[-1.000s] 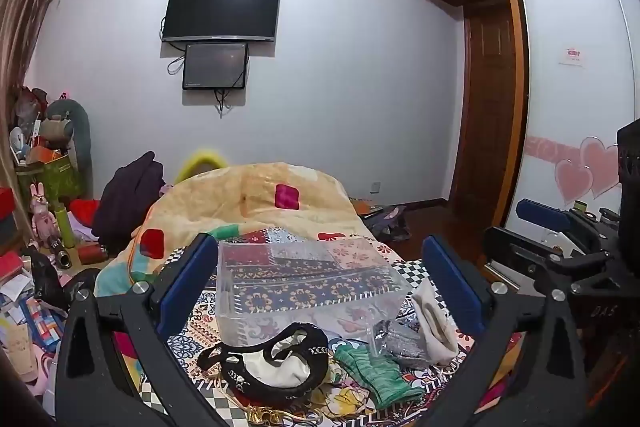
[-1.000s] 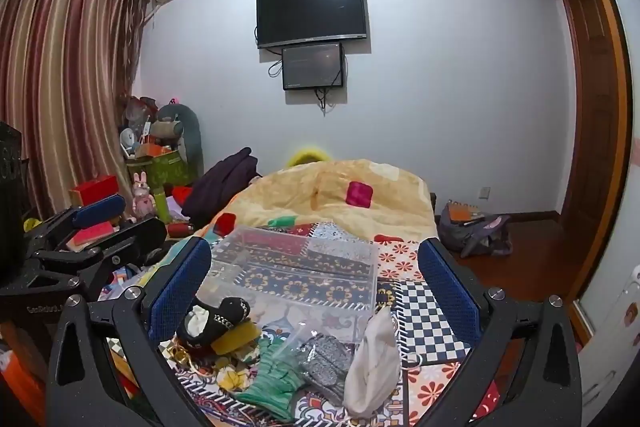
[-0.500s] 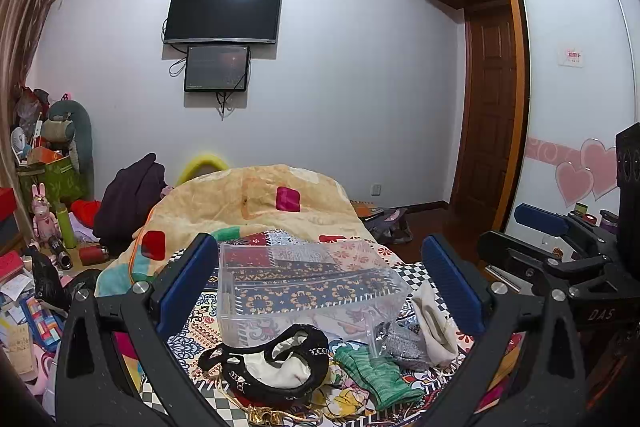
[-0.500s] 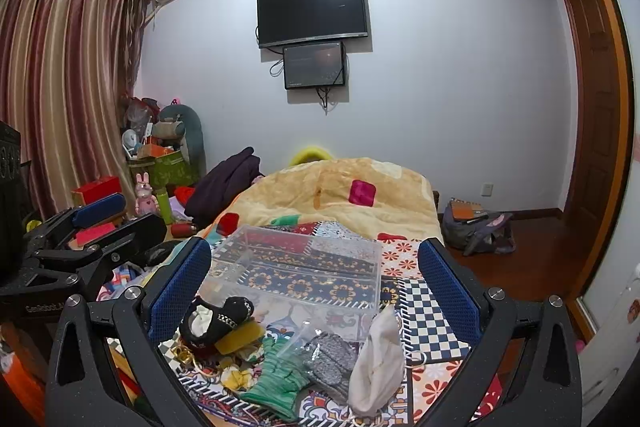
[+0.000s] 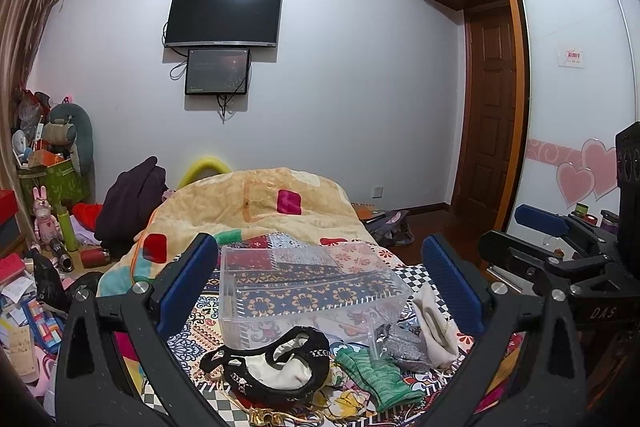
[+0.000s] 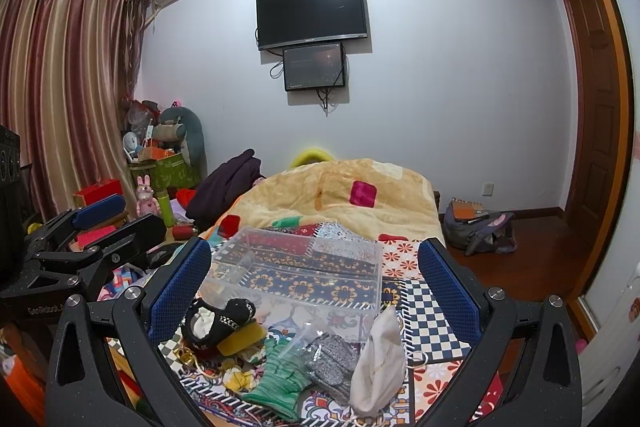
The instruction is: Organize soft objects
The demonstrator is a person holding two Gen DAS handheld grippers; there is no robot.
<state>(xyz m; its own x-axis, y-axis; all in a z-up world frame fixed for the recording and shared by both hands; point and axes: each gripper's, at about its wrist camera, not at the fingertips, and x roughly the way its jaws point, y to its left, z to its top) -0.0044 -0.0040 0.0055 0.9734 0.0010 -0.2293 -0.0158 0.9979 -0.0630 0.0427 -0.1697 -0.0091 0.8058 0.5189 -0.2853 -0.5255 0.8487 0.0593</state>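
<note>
A clear plastic bin (image 5: 308, 287) (image 6: 304, 271) stands empty on the patterned bed cover. In front of it lie soft items: a black-and-white cloth piece (image 5: 276, 367) (image 6: 216, 319), a green knitted glove (image 5: 372, 375) (image 6: 280, 379), a grey item in a clear bag (image 5: 404, 343) (image 6: 328, 355) and a cream drawstring pouch (image 5: 434, 331) (image 6: 378, 359). My left gripper (image 5: 320, 287) is open and empty, held above the pile. My right gripper (image 6: 316, 283) is open and empty too, level with it to the right.
A yellow quilt (image 5: 260, 211) is heaped behind the bin. Clutter and toys (image 5: 52, 211) fill the floor at the left. A bag (image 6: 476, 231) lies on the wooden floor at the right, near the wardrobe door (image 5: 572, 131). A TV (image 5: 224, 15) hangs on the far wall.
Both cameras have tilted up slightly, so more of the wall and air conditioner shows. Both grippers stay open; the items on the bed have not moved.
</note>
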